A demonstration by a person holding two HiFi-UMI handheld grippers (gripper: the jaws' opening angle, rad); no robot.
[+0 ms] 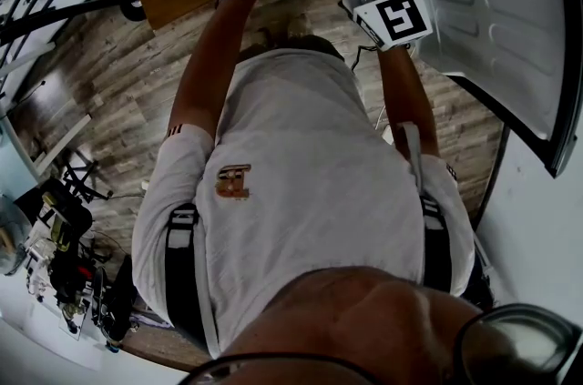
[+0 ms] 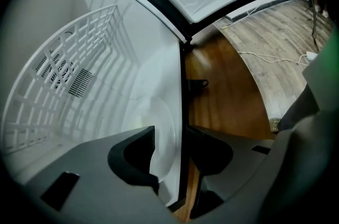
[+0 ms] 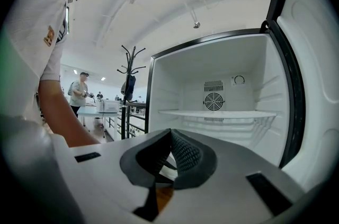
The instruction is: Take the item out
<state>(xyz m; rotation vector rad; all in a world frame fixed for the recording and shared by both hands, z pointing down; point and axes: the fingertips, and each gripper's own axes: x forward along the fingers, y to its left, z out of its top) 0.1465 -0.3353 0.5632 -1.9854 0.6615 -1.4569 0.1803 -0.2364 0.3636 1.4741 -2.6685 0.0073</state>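
The item does not show plainly in any view. The nearest candidate is a pale rounded shape (image 2: 165,122) low in the middle of the left gripper view, white against the white fridge (image 3: 185,90) wall, and I cannot tell what it is. The shelf (image 3: 217,113) at mid-right of the right gripper view, below the fan (image 3: 213,101), looks bare.

The left tool (image 2: 172,154) has its 2 jaws apart with nothing held. Beyond the gap run the pale shape and the fridge's dark front edge (image 2: 183,90). The right tool (image 3: 169,157) has its jaws pressed together on nothing.

To do this step well, I judge the left tool should first turn further inside until the item is clearly seen, then close on it squarely. The right tool would need to open before it can help.

The dark edge sits just beside the left jaws and could catch them. The white rack (image 2: 58,80) fills the left of that view. The open door (image 1: 492,1) crowds the upper right of the head view. Free room lies over the brown floor (image 2: 228,96) at centre-right of the left gripper view.
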